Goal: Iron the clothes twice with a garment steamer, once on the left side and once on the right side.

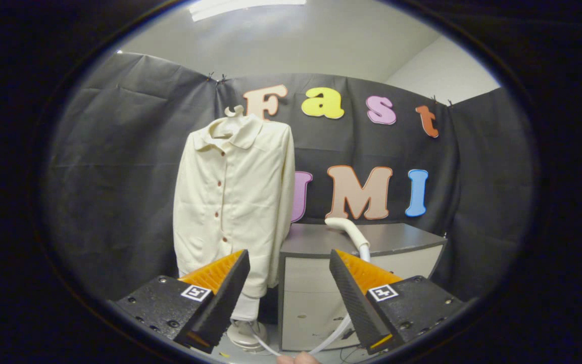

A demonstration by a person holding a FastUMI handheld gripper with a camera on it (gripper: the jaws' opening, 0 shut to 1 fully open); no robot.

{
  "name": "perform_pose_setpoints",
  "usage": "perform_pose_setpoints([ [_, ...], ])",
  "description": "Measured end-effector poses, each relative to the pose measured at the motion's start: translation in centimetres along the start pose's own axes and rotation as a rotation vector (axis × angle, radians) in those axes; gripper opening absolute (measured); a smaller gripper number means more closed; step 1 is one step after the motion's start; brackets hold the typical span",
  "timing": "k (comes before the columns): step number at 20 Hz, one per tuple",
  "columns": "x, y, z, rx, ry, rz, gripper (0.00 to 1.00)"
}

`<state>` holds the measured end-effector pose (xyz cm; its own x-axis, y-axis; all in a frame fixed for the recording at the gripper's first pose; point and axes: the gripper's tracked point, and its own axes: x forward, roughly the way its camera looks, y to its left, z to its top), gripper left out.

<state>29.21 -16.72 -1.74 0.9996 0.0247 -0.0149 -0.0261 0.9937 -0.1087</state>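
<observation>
The gripper (pixel 289 263) has its fingers spread wide apart and grasping nothing, pointed toward a cream button-front collared shirt (pixel 234 202) that hangs upright on a pale hanger (pixel 234 110) beyond the left finger, above a round white stand base (pixel 244 334) on the floor. Just right of the shirt stands a grey-topped cabinet with a pale front (pixel 316 298), and the white garment steamer head (pixel 344 226) rests on its tabletop beyond the right finger. Its white hose (pixel 332 337) runs down the cabinet front between the fingers.
</observation>
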Motion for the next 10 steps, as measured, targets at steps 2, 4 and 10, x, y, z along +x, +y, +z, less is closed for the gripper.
perform_pose_setpoints([
  [2, 2.1, -1.7, -0.1, 0.001, -0.007, -0.002, 0.98],
  [4, 4.2, -3.2, -0.6, 0.022, 0.004, -0.005, 0.97],
  [10, 10.8, -7.2, 0.1, -0.012, -0.027, -0.038, 0.97],
])
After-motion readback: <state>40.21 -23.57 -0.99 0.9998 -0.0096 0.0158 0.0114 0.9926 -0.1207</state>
